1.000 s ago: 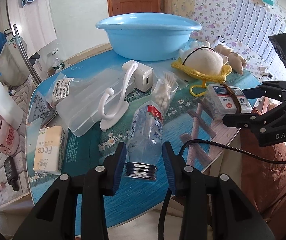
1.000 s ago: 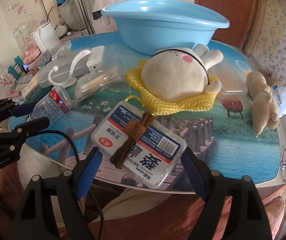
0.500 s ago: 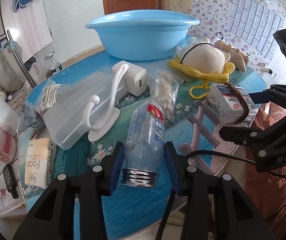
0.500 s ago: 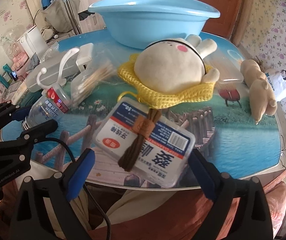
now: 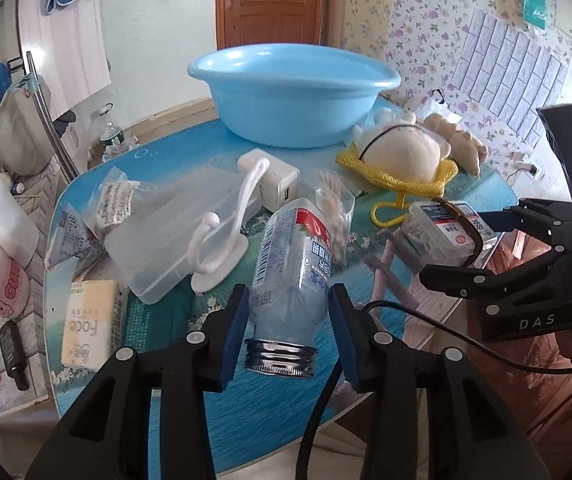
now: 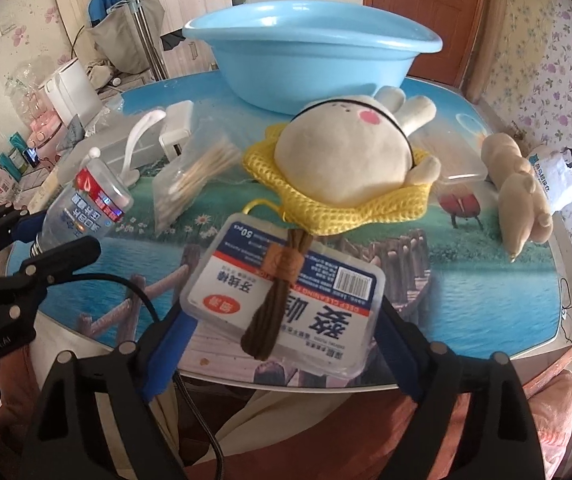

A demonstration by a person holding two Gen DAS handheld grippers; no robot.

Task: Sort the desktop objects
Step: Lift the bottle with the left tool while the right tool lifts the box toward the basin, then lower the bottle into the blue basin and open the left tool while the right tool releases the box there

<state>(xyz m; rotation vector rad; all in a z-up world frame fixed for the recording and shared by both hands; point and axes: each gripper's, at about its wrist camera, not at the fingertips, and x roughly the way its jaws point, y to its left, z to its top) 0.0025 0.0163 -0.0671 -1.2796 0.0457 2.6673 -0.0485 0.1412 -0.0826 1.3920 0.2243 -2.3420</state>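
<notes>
Bottle sits clamped near its neck between the narrow-set blue pads of the left gripper, lifted and tilted over the near edge of the table. Right gripper has a flat plastic box between its wide jaws, which are closing, pads at the box's ends, at the near table edge, just before the yellow mat and well short of the basin.

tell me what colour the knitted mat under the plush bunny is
Yellow knitted mat, clearest in the right wrist view.

blue basin blocking far side, clutter around, near edge seemingly open
</notes>
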